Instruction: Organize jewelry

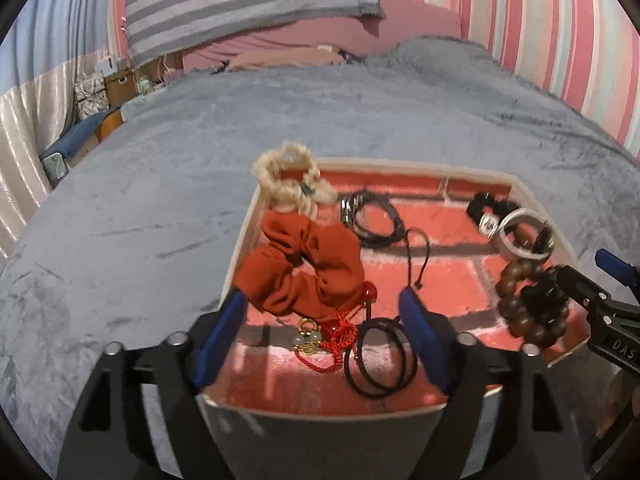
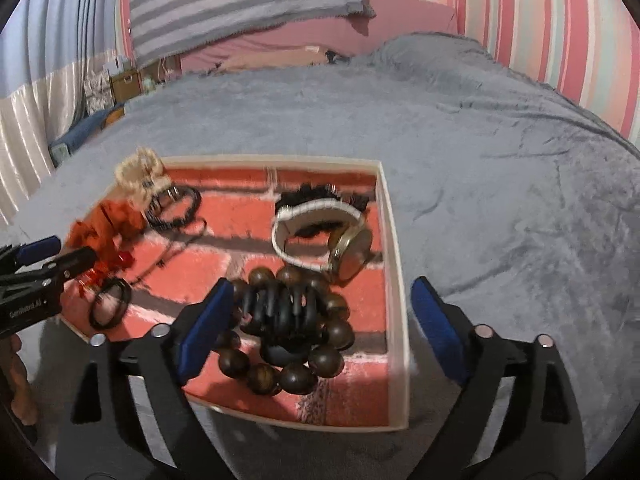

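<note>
Glossy wooden beads [image 2: 294,376], matt cloth scrunchie [image 1: 300,268], plush grey blanket [image 1: 160,200].

Your left gripper [image 1: 322,334] and right gripper [image 2: 320,328] share black angular frames, blue padded fingers [image 2: 204,330], silver screw heads and small white lettering.

A tray [image 1: 248,240] full of jewelry sits on a bed [image 1: 140,220].

In the tray, the scrunchie [image 1: 304,272] lies on the left side, with the fluffy hair tie [image 1: 288,178] behind it on the far left rim. The cord bracelet [image 1: 374,220] is just right of the fluffy hair tie. The tassel charm [image 1: 332,338] and the hair bands [image 1: 380,360] lie in front of the scrunchie, near the front wall. On the right side, the bead bracelet [image 2: 288,336] lies in front, with the watch [image 2: 352,252] and the bangle [image 2: 312,212] behind it. The left tongs [image 1: 320,340] hang over the tray's left front part. The right tongs [image 2: 320,332] hang over the right front part, spread wide, one finger [image 2: 204,328] beside the beads and the other past the right wall.
</note>
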`<state>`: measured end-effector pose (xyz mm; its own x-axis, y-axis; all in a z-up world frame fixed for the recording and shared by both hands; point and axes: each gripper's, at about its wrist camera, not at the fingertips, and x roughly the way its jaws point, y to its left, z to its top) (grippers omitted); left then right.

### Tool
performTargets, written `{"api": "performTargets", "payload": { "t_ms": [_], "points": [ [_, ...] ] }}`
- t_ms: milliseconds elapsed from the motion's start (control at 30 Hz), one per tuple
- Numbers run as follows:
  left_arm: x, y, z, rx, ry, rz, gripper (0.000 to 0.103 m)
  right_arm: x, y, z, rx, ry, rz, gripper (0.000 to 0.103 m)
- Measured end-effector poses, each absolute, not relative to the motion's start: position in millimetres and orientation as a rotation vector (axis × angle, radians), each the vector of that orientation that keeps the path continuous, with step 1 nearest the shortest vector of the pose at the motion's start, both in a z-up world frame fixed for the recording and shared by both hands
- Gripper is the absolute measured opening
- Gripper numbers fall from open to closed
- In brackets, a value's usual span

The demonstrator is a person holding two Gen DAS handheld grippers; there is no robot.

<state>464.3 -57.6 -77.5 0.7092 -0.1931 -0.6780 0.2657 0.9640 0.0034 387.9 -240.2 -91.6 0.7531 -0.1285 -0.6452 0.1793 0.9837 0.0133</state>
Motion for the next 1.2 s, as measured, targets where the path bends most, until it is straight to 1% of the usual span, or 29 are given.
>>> {"api": "performTargets", "payload": {
  "t_ms": [100, 200, 367, 467, 733, 900, 1200],
  "points": [
    [449, -49, -56, 0.088, 0.702, -0.245, 0.086, 376, -242, -74, 0.088, 0.666, -0.156, 0.099],
    [431, -36, -37, 0.067, 0.673, -0.211, 0.093, 360, -242, -58, 0.092, 0.645, -0.141, 0.099],
    [388, -19, -6, 0.067, 0.610, -0.176, 0.093, 322, -234, -38, 0.074, 0.607, -0.132, 0.099],
    [349, -11, 8, 0.079, 0.563, -0.148, 0.093, 289, -228, -28, 0.068, 0.582, -0.137, 0.099],
    [261, -4, 20, 0.082, 0.525, -0.139, 0.094, 210, -212, -16, 0.065, 0.548, -0.134, 0.099],
    [206, -1, 18, 0.085, 0.490, -0.090, 0.094, 169, -198, -14, 0.037, 0.538, -0.150, 0.099],
    [155, 20, 7, -0.034, 0.577, -0.104, 0.094, 110, -172, -3, 0.007, 0.505, -0.184, 0.099]
  ]
}}
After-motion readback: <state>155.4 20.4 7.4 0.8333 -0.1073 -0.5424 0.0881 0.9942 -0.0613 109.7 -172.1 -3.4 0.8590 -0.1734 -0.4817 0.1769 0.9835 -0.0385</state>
